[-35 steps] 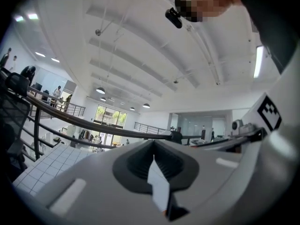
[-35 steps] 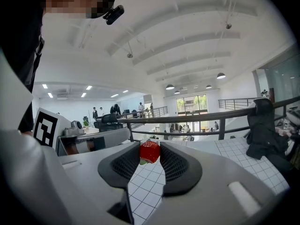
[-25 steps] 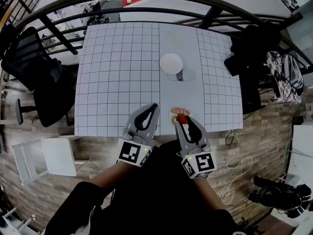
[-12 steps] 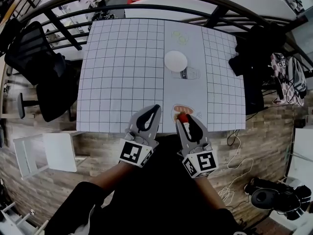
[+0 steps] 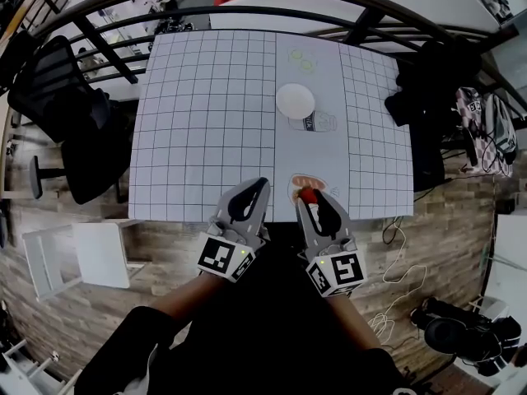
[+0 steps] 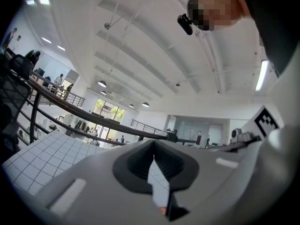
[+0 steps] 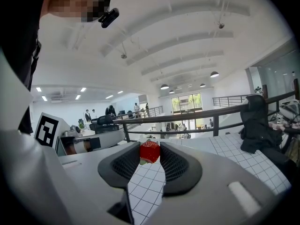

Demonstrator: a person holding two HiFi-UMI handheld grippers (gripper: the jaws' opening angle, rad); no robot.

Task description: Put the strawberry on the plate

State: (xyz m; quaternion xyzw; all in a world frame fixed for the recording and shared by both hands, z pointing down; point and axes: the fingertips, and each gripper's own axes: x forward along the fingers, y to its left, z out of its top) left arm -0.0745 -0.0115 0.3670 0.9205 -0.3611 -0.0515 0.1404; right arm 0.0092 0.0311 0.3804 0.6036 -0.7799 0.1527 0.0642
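The strawberry (image 5: 308, 194) is small and red, and it is pinched between the tips of my right gripper (image 5: 310, 201) over the table's near edge. In the right gripper view the strawberry (image 7: 150, 151) sits between the two black ribbed pads (image 7: 126, 165), above the grid sheet. The round white plate (image 5: 295, 101) lies farther out on the table, well apart from both grippers. My left gripper (image 5: 259, 185) hangs beside the right one at the near edge, its jaws shut with nothing in them. In its own view the left gripper (image 6: 153, 143) has its tips together.
The table (image 5: 206, 122) carries a grid sheet. A labelled cup-like item (image 5: 317, 124) lies just this side of the plate, and an oval orange-rimmed patch (image 5: 303, 182) is under the strawberry. A black chair (image 5: 62, 113) stands left, a dark jacket (image 5: 428, 81) and backpack (image 5: 482, 130) right.
The head view has shifted a little, so the table sits slightly differently in the picture. Both grippers stay at the near edge, and the strawberry remains in the right one.
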